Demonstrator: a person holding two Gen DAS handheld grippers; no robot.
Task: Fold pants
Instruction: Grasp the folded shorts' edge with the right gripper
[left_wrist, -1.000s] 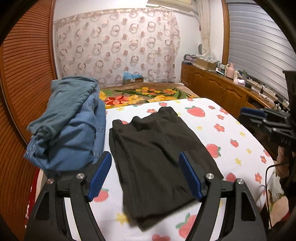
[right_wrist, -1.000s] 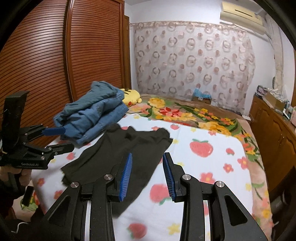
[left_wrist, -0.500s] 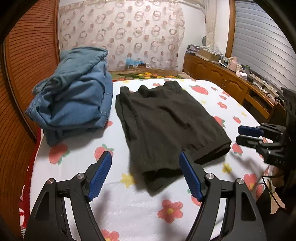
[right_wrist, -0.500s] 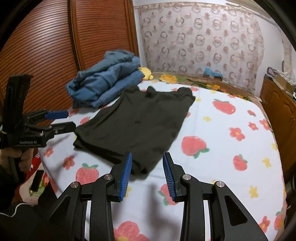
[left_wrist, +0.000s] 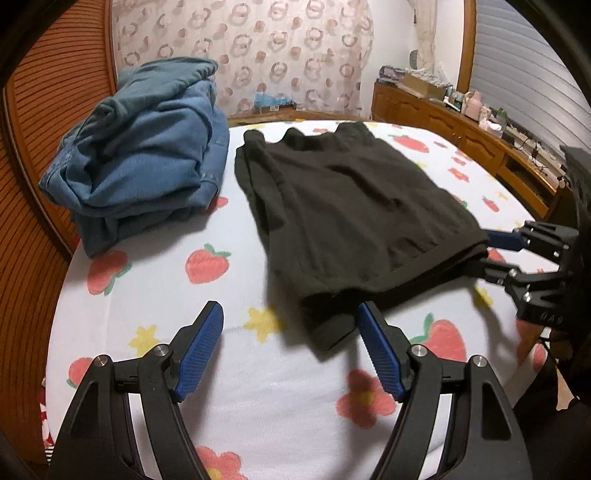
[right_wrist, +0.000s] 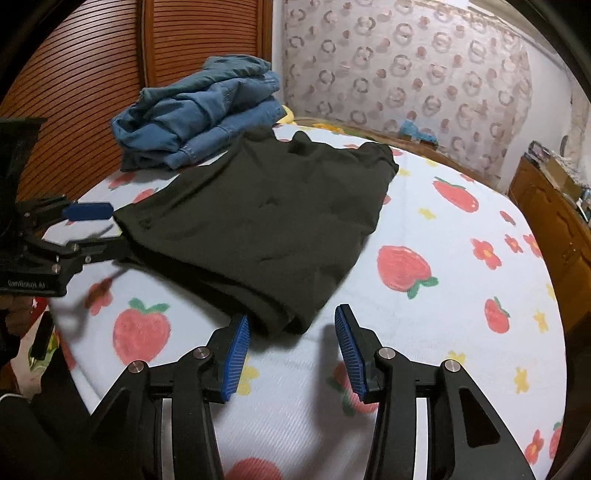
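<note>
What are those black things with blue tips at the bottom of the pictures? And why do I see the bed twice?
Those are two claws, and a person holds one in each hand. Each claw carries a small camera that looks out along its two fingers, so you see the same bed from two sides. One picture is from the left claw, the other from the right claw. On the strawberry bedsheet lie dark pants, already folded over, and beside them a pile of blue jeans. Both claws are open and hold nothing. The right claw's jaws have just been opening. Each sits near a front corner of the pants.
</note>
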